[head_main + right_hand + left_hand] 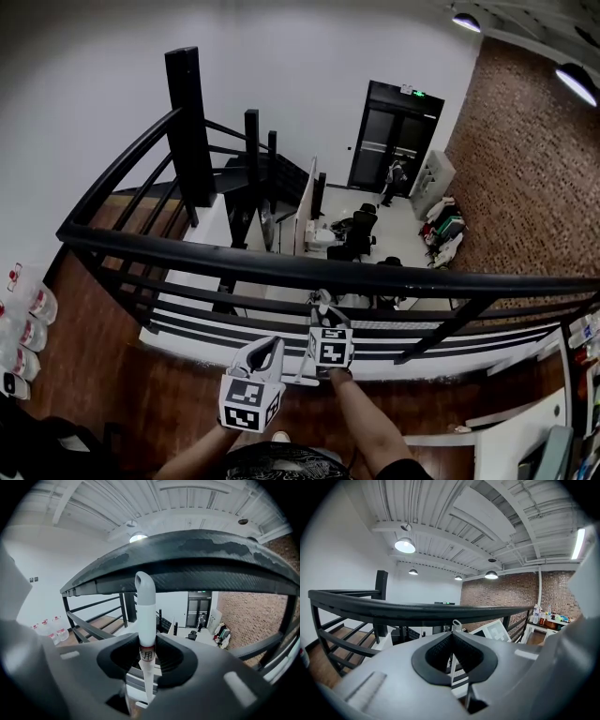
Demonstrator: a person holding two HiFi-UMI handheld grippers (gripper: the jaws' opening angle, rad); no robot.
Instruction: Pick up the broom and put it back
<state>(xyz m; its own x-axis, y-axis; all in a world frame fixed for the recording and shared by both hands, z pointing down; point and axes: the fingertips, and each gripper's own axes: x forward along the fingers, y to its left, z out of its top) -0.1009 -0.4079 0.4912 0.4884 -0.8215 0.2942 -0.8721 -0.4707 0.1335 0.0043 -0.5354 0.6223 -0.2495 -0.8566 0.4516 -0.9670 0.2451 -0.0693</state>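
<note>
Held the white broom handle [145,606] upright, probably for steady carrying.
Pinched it between the jaws of the right gripper [146,644]; pressed the jaws of the left gripper [451,634] together on nothing, spare; faced the black railing [197,569] just beyond the tips.

White broom handle [146,616] stood upright, hooked cap on top, red-edged label band lower down, pinched in the right claw [146,641]
</note>
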